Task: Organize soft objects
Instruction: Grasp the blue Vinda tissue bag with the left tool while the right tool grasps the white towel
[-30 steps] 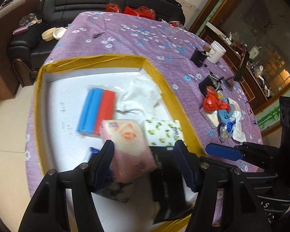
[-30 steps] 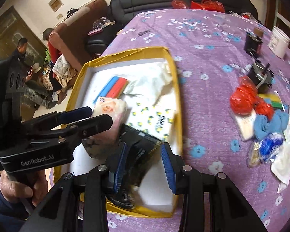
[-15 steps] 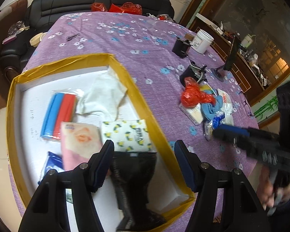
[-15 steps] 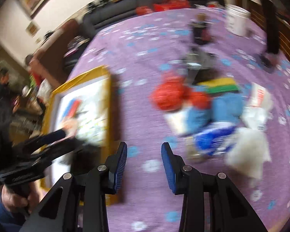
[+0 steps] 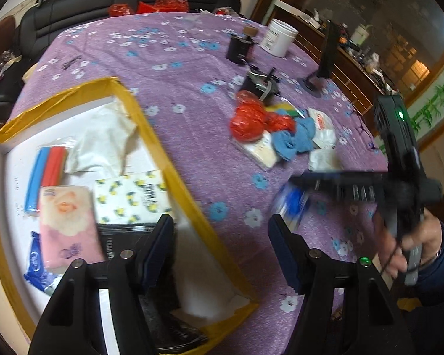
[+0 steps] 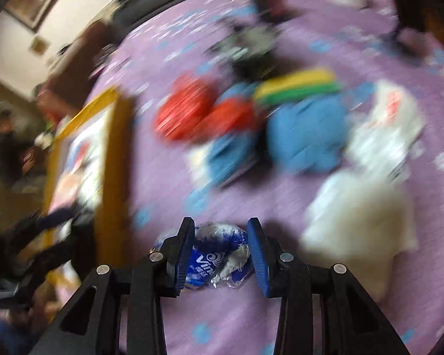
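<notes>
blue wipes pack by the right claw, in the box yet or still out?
Out. The wipes pack lies on the purple tablecloth, between the right claw's open jaws, outside the yellow-rimmed box.

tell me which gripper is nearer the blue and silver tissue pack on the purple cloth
Right. The right gripper straddles the blue and silver tissue pack, its fingers on either side. The left gripper hangs over the yellow-rimmed box's edge, apart from it.
</notes>
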{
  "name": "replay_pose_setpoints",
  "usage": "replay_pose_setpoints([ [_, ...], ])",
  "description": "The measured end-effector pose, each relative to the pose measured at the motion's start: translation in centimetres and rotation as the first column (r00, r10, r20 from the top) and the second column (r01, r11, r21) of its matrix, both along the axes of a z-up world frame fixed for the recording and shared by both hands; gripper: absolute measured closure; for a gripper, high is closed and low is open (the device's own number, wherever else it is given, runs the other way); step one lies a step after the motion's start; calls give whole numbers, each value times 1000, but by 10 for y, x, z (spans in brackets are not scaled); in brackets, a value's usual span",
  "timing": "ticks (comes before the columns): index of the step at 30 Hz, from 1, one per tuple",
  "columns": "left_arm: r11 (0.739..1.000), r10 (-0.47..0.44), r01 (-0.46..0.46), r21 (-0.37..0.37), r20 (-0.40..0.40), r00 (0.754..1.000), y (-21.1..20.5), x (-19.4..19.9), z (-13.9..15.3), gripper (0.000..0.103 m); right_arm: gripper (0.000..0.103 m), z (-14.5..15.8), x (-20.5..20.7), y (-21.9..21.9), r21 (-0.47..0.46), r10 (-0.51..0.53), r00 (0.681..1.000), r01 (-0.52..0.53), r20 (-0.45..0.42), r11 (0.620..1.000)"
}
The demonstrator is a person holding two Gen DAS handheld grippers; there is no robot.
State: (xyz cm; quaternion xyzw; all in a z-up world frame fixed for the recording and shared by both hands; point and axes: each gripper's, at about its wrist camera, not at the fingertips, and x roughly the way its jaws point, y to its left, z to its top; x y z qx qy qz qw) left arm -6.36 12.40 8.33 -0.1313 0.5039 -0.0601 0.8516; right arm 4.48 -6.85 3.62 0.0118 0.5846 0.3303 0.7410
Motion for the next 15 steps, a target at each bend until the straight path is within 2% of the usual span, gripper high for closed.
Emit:
replay_pose_setpoints([
  [1, 1000, -17, 17, -4, 3, 1000, -5, 2, 0, 29, 63, 3, -5, -2, 14, 8, 1000, -8, 7, 1000],
  [4, 997, -70, 70, -20, 5, 998, -21, 7, 0, 27, 63, 13, -11, -21, 25, -24, 998, 23, 49, 999],
  [7, 987, -157, 157, -16, -18, 987, -47, 16, -5, 20, 56, 19, -7, -50, 6, -98, 992, 98, 84, 995],
  [10, 969, -240, 243, 34, -62, 969, -77, 23, -16, 20, 53, 19, -1, -78, 10, -172, 982, 172, 82, 985],
  [12, 956, -279, 285, 67, -95, 956, -93, 29, -24, 20, 47, 18, 0, -94, 8, -206, 976, 206, 77, 978],
  [15, 951, -251, 275, 145, -159, 955, -105, 41, -41, 20, 43, 17, -1, -109, -5, -240, 967, 241, 80, 970],
])
